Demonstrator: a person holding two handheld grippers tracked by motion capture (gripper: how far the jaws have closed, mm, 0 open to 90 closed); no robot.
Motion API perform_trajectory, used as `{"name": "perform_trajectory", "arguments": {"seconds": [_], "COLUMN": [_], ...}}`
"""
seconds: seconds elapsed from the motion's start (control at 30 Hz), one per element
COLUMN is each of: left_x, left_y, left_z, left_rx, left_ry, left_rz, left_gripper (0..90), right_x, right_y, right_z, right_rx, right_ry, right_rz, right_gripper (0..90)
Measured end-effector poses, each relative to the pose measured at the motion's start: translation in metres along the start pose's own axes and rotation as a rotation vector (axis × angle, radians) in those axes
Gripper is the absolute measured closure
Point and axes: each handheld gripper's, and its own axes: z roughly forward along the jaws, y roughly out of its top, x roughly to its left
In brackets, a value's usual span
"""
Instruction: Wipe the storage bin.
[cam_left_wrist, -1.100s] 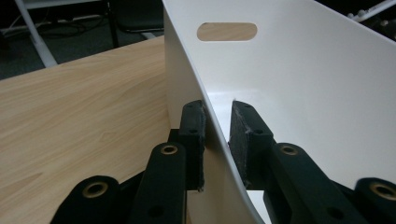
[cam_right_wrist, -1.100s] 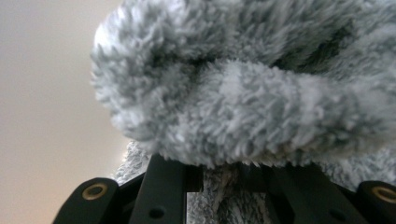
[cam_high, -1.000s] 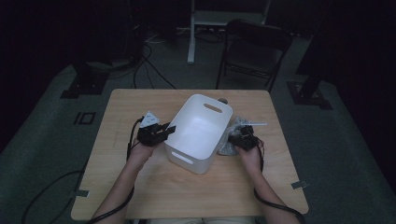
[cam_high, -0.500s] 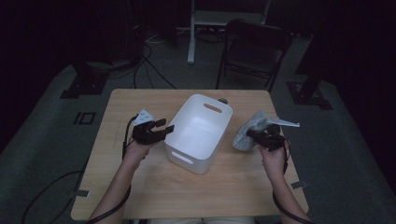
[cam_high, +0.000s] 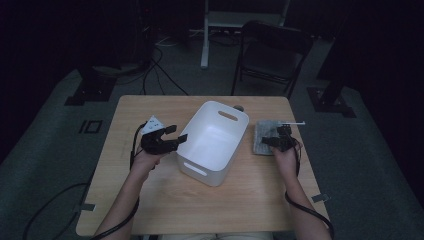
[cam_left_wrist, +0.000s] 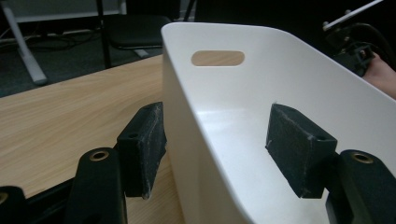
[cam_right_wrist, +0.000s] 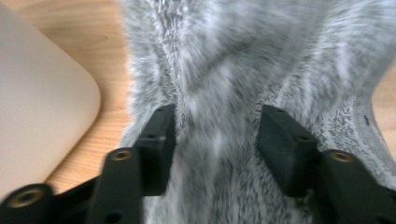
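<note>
A white plastic bin (cam_high: 212, 140) with handle slots stands mid-table. My left gripper (cam_high: 176, 135) straddles its left wall (cam_left_wrist: 187, 140): one pad outside, one inside, neither pressing. Its jaws have just been opening and it is open (cam_left_wrist: 215, 126). A grey fluffy cloth (cam_high: 262, 137) lies flat on the table to the right of the bin. My right gripper (cam_high: 274, 139) rests over it, jaws just opened, with a ridge of the cloth (cam_right_wrist: 219, 70) between the spread pads (cam_right_wrist: 217, 121). A corner of the bin (cam_right_wrist: 42, 93) shows beside the cloth.
The wooden table (cam_high: 150, 200) has bare room at the front and far left. A small dark object (cam_high: 239, 107) sits just behind the bin. Beyond the table stand a black chair (cam_high: 272, 50) and a white desk leg (cam_high: 205, 35), with cables on the floor.
The right gripper carried the cloth away from the bin's right side, laid it down flat and opened. The left gripper's jaws opened off the bin wall; that hand barely moved.
</note>
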Motion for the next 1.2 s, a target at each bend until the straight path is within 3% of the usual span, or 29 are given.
{"name": "perform_trajectory", "arguments": {"seconds": [0.13,0.2,0.23,0.33,0.43,0.53,0.67,1.07,1.2], "left_x": [0.000,-0.002,-0.002,-0.001,0.000,0.002,0.004,0.008,0.011], "left_y": [0.000,0.001,0.001,0.002,0.004,0.004,0.003,0.001,-0.001], "left_z": [-0.001,-0.001,-0.001,-0.004,-0.008,-0.011,-0.014,-0.023,-0.028], "left_rx": [-0.010,-0.012,-0.013,-0.025,-0.025,-0.032,-0.033,-0.047,-0.044], "left_ry": [0.001,0.003,0.007,0.006,0.019,0.026,0.040,0.077,0.110], "left_rz": [0.002,-0.001,-0.009,-0.031,-0.034,-0.026,-0.052,-0.094,-0.109], "left_gripper": [32.1,31.0,29.5,28.9,28.3,28.2,17.9,16.4,14.1], "right_x": [0.004,0.005,0.007,0.007,0.005,0.006,0.005,0.008,0.010], "right_y": [0.000,-0.001,-0.004,-0.005,-0.008,-0.012,-0.016,-0.019,-0.020], "right_z": [-0.006,-0.009,-0.015,-0.020,-0.021,-0.022,-0.024,-0.032,-0.038], "right_rx": [-0.033,-0.045,-0.078,-0.107,-0.121,-0.128,-0.134,-0.141,-0.155], "right_ry": [0.054,0.068,0.109,0.118,0.145,0.126,0.134,0.137,0.145], "right_rz": [-0.036,-0.045,-0.063,-0.077,-0.071,-0.089,-0.082,-0.101,-0.109], "right_gripper": [28.6,27.6,21.7,13.9,14.1,14.1,14.1,14.1,14.2]}}
